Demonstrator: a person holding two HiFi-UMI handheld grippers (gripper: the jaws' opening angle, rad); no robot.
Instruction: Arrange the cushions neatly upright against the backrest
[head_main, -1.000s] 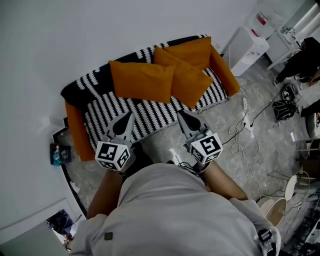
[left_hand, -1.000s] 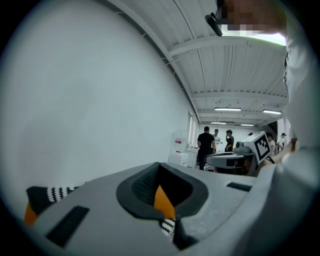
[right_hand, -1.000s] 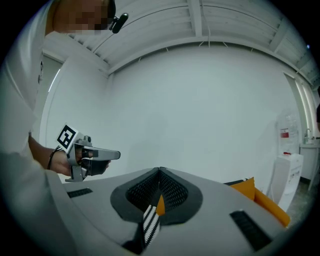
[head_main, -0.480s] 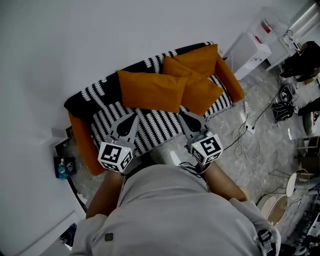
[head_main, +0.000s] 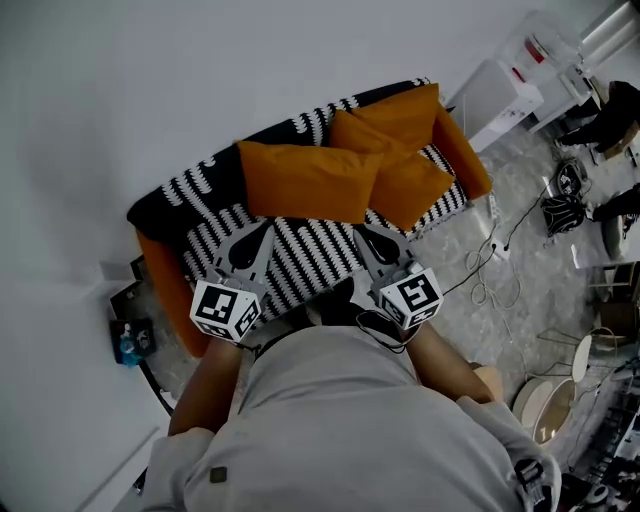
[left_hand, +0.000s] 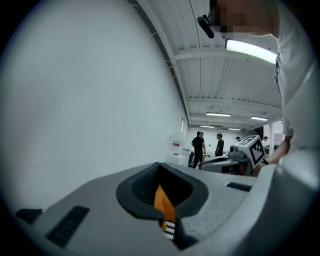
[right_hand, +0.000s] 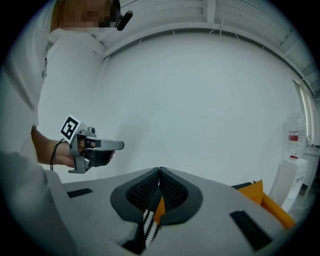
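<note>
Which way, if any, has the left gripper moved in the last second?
Yes: the left gripper has advanced across the striped sofa seat toward the backrest, its tip now almost at the lower edge of the left cushion.

An orange cushion (head_main: 305, 180) is propped against the backrest (head_main: 210, 175); a second cushion (head_main: 405, 190) is tilted beside it, overlapped by a third cushion (head_main: 405, 110).

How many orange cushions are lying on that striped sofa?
3. The left cushion sits mid-seat against the backrest. The front cushion lies beside it, nearer the seat edge. The back cushion rests behind that, by the orange armrest. None seems hidden.
</note>
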